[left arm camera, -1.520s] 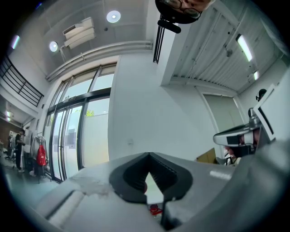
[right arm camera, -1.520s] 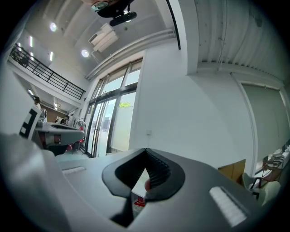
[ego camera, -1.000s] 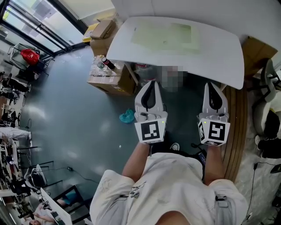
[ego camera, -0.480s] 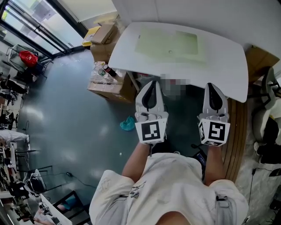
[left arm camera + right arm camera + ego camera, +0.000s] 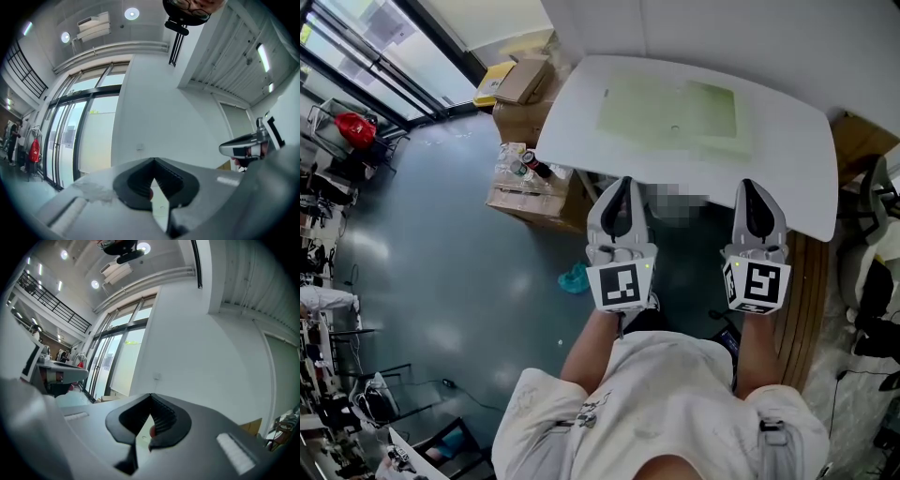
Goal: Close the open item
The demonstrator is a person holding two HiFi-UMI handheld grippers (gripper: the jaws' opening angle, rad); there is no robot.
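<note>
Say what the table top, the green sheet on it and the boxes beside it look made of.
Table top: white, smooth, matte; likely laminate or painted board. Green sheet: thin, flat, pale; perhaps plastic or rubber, can't tell. Boxes: brown cardboard, matte, folded flaps.

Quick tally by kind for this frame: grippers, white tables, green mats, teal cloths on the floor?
Grippers: 2, the left gripper and the right gripper
White table: 1
Green mat: 1
Teal cloth: 1
Total: 5
</note>
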